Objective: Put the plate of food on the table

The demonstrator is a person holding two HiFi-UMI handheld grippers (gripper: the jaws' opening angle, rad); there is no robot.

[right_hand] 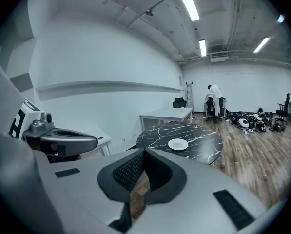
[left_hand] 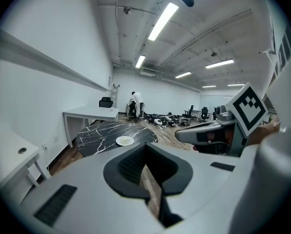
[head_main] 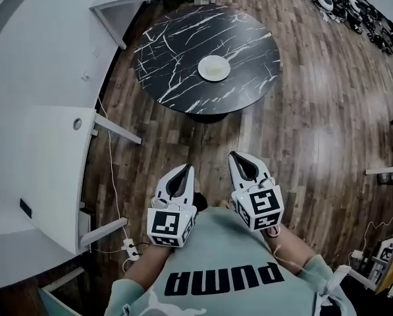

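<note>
Both the white left gripper [head_main: 183,173] and right gripper [head_main: 239,160] are squeezing shut, empty; the round white plate [head_main: 214,68] is lying flat mid black marble table [head_main: 176,51].

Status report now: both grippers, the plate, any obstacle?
Left gripper, right gripper: jaws shut, empty, near the chest. Plate on the round marble table, far from both. Only wood floor between, nothing in the way.
</note>
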